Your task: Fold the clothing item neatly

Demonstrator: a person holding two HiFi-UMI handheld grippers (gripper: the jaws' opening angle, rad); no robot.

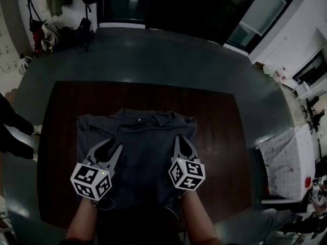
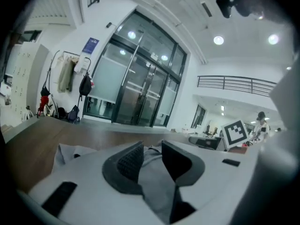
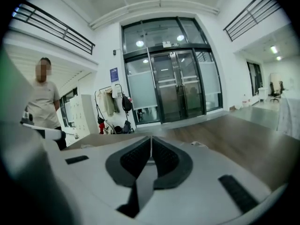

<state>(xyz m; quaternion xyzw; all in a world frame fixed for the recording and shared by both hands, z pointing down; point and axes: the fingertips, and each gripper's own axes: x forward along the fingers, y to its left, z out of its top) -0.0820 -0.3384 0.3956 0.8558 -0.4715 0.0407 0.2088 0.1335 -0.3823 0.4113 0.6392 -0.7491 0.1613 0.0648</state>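
A dark grey collared shirt [image 1: 143,137] lies spread flat on the brown table [image 1: 219,137], collar at the far side. Both grippers hover above its near half. My left gripper [image 1: 116,143] is over the shirt's left part and stands open. In the left gripper view, grey cloth [image 2: 158,177] shows through the gap in the left gripper [image 2: 152,146], and the pads do not press on it. My right gripper [image 1: 179,137] is over the shirt's right part. In the right gripper view the right gripper [image 3: 151,138] has its pads together, with nothing seen between them.
A person in a light shirt [image 3: 44,102] stands to the left of the table, their dark sleeve [image 1: 13,131] at the head view's edge. A white-covered table [image 1: 283,157] stands to the right. Glass doors [image 3: 168,88] and a coat rack with bags [image 1: 76,27] are beyond the far end.
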